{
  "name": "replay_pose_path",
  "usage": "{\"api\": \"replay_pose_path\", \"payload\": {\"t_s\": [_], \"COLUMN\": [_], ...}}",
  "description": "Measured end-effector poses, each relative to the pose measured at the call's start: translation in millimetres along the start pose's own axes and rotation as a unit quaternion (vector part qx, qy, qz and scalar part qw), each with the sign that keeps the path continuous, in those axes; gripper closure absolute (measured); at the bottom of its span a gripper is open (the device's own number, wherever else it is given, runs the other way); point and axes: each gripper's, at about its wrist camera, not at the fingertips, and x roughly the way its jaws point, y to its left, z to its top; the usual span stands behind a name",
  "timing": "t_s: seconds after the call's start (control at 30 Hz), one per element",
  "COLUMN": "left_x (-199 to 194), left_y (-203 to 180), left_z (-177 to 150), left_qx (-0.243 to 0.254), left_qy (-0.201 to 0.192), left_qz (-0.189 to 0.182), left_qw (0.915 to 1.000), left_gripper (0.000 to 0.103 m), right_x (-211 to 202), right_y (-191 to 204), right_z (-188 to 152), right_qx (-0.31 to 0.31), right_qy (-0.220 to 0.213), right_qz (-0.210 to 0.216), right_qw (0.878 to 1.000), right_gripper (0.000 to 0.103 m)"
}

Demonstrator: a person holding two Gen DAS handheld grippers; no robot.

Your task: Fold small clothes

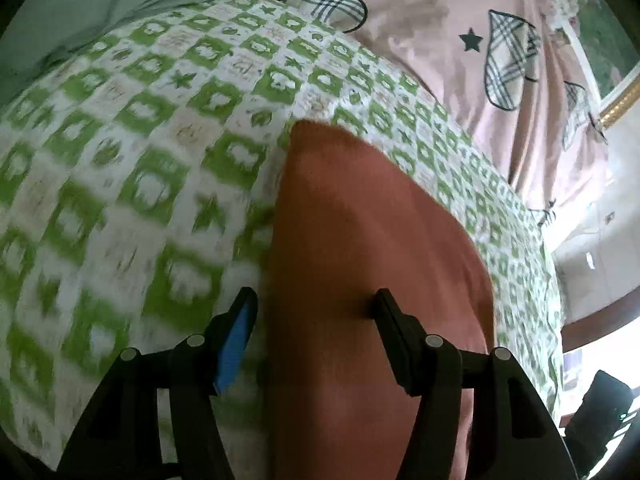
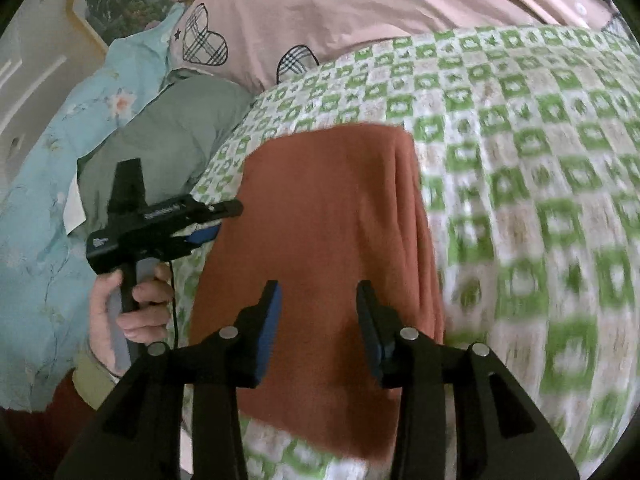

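Note:
A rust-orange garment (image 2: 328,216) lies flat as a folded strip on a green-and-white checked blanket (image 2: 520,160); it also shows in the left wrist view (image 1: 360,240). My left gripper (image 1: 316,304) is open just above the garment's left edge, jaws wide apart. In the right wrist view the left gripper (image 2: 224,220) sits at that left edge, held by a hand. My right gripper (image 2: 318,292) is open above the garment's near part, nothing between the jaws.
A pink quilt with plaid hearts (image 2: 360,8) lies beyond the blanket. A grey-green pillow (image 2: 172,136) and light blue floral fabric (image 2: 52,180) lie to the left. The blanket (image 1: 120,140) fills the left wrist view; a framed picture (image 1: 616,104) is at far right.

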Motion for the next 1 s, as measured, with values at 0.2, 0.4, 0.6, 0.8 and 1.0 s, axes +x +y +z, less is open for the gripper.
{"api": "replay_pose_path", "payload": {"t_s": [0.2, 0.4, 0.6, 0.8, 1.0], "left_x": [38.4, 52.2, 25.5, -26.7, -60.4], "left_y": [-0.2, -6.2, -3.4, -20.0, -35.2], "left_z": [40.6, 74.7, 87.6, 33.1, -46.7], "left_qx": [0.003, 0.020, 0.004, 0.051, 0.091], "left_qy": [0.001, -0.031, -0.090, -0.123, -0.121], "left_qz": [0.011, 0.025, 0.066, 0.080, 0.098], "left_qw": [0.9999, 0.9990, 0.9937, 0.9879, 0.9836], "left_gripper": [0.050, 0.079, 0.081, 0.066, 0.039], "right_x": [46.3, 75.4, 57.1, 22.8, 4.5], "right_y": [-13.2, -45.2, -34.2, -12.7, 4.7], "right_z": [48.1, 57.2, 52.5, 37.2, 11.7], "right_qx": [0.008, 0.050, 0.051, 0.044, 0.026], "right_qy": [0.023, 0.022, -0.007, -0.026, -0.018], "right_qz": [0.012, 0.022, -0.007, -0.001, -0.003], "right_qw": [1.000, 0.998, 0.999, 0.999, 1.000], "right_gripper": [0.062, 0.063, 0.062, 0.047, 0.045]}}
